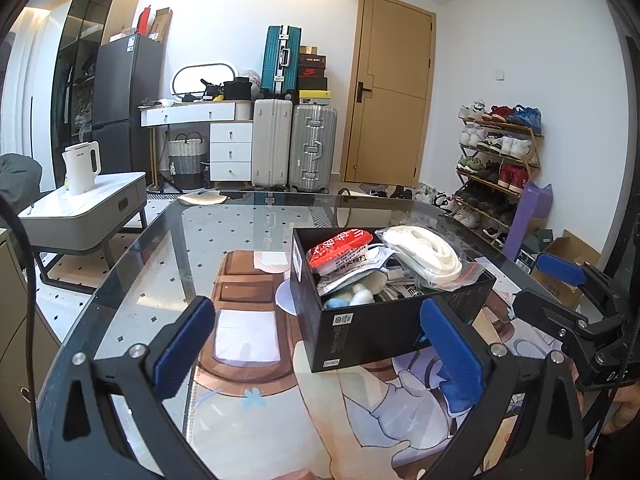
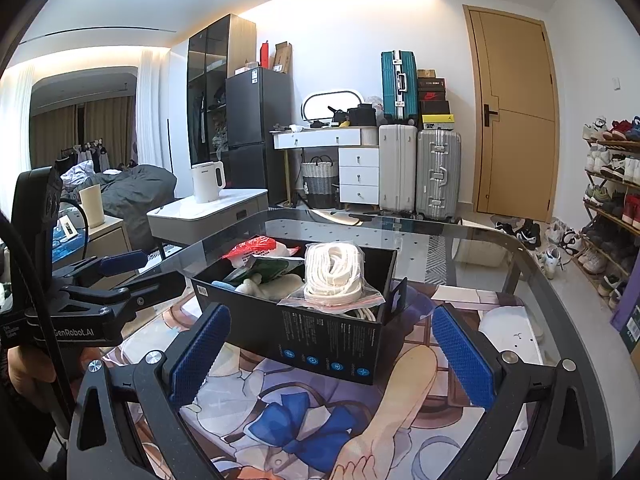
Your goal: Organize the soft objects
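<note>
Two handheld grippers hang over a glass table (image 1: 132, 280), both spread wide and holding nothing. Nearest the lens, the left gripper (image 1: 320, 344) frames the near corner of a black box (image 1: 360, 336), its right-hand pad just in front of the box's near wall. The right gripper (image 2: 336, 348) faces the box's long printed side, which lies square between its two blue pads and slightly ahead of them. The box runs lengthwise across the right gripper's view and recedes from the left one. Inside, heaped above the rim, sit a clear bag of white cord (image 2: 332, 276), a red-and-white packet (image 1: 340, 250) and pale soft pieces (image 1: 360, 294) lower down. The cord bag lies on the right gripper's side of the box and looks the closer reach for that hand. Beyond stand suitcases (image 1: 294, 146) and a door (image 1: 394, 92).
</note>
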Motion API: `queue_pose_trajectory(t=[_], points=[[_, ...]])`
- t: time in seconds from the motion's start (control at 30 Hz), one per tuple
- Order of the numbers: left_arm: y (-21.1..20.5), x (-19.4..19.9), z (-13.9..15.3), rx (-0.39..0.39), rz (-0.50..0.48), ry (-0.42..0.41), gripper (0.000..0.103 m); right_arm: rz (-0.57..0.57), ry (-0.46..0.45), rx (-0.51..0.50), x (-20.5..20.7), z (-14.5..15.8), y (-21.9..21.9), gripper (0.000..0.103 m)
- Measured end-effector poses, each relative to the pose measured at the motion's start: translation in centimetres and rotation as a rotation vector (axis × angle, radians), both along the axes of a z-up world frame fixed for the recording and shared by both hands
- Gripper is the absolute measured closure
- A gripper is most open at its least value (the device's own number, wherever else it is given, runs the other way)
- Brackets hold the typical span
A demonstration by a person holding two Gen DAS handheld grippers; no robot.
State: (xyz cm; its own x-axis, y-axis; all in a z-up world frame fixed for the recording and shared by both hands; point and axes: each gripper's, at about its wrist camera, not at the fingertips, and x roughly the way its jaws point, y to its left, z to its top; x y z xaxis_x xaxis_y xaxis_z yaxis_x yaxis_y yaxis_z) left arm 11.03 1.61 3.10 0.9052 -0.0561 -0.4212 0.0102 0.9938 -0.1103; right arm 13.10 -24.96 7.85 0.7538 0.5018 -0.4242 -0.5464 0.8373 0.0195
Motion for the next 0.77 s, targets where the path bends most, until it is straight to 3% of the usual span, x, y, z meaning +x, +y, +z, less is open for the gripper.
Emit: queue_pose_trajectory(t=[0.77], points=[[-0.47, -0.52, -0.01, 0.025, -0.003, -0.016, 0.0, 0.0, -0.003, 0.0, -0.1, -0.13, 0.0, 0.001]])
